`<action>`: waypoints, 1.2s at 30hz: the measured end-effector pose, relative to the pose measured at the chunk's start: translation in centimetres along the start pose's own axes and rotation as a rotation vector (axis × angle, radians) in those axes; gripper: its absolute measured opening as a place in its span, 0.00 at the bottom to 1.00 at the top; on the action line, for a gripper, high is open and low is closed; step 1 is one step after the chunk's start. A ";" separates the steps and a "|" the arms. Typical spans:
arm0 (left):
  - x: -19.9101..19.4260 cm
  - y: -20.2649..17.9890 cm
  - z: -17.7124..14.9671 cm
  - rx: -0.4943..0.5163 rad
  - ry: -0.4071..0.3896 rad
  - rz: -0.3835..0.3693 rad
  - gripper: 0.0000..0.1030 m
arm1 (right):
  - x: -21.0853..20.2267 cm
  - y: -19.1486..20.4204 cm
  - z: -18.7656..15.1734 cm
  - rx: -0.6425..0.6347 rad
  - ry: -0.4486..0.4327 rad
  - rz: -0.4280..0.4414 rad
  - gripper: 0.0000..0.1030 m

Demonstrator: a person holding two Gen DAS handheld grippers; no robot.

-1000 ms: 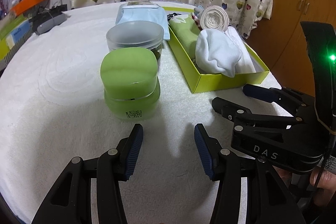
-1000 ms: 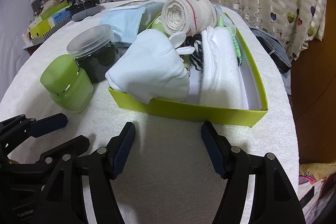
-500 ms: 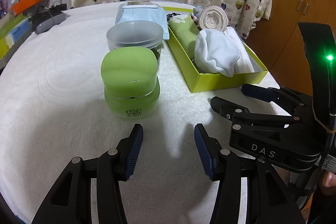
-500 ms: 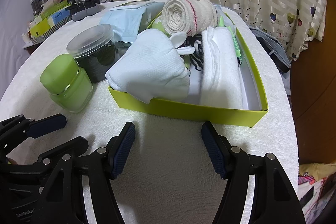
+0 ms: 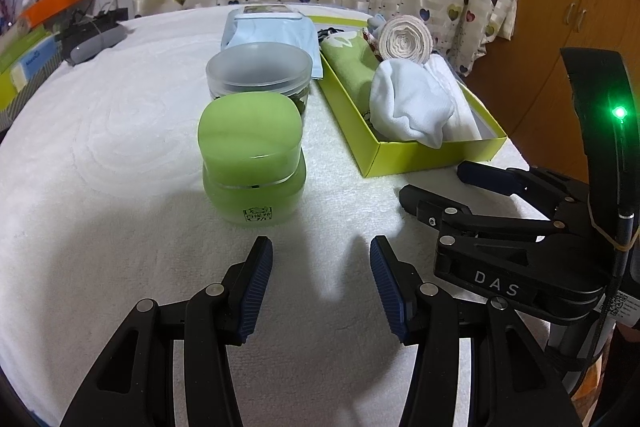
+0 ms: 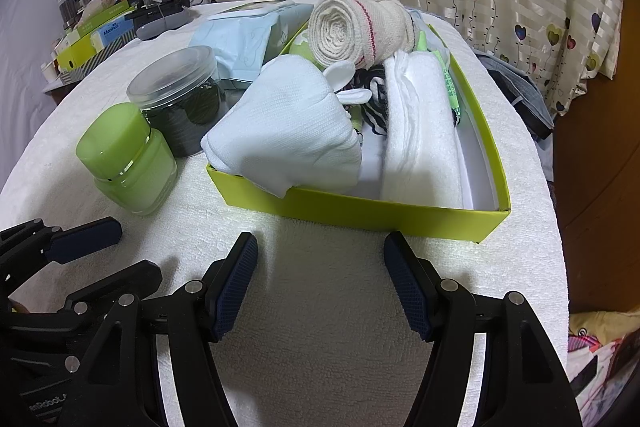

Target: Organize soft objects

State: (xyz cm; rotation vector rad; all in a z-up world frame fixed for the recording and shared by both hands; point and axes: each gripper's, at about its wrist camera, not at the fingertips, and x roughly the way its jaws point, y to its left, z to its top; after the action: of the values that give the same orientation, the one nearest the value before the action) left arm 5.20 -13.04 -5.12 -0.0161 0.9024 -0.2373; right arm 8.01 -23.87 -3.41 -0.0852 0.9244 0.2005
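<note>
While both your left gripper and right gripper stayed still with jaws open and empty, nothing moved, so the lime box looked fully packed.

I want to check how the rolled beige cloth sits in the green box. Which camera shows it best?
The right wrist view: the rolled beige cloth is large there, lying on its side atop the other fabrics at the far end of the green box. The left wrist view shows only its small spiral end, farther away.
</note>
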 end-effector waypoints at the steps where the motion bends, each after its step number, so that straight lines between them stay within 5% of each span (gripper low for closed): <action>1: 0.0 -0.1 0.0 0.001 -0.001 0.001 0.49 | 0.0 0.0 0.0 0.000 0.000 0.000 0.64; 36: -0.2 0.2 0.2 0.005 0.001 -0.001 0.48 | 0.0 0.0 0.0 0.000 0.000 0.000 0.65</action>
State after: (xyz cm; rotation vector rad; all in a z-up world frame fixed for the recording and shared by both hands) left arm 5.25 -12.81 -4.84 -0.0121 0.9033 -0.2402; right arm 8.02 -23.84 -3.42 -0.0855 0.9245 0.2002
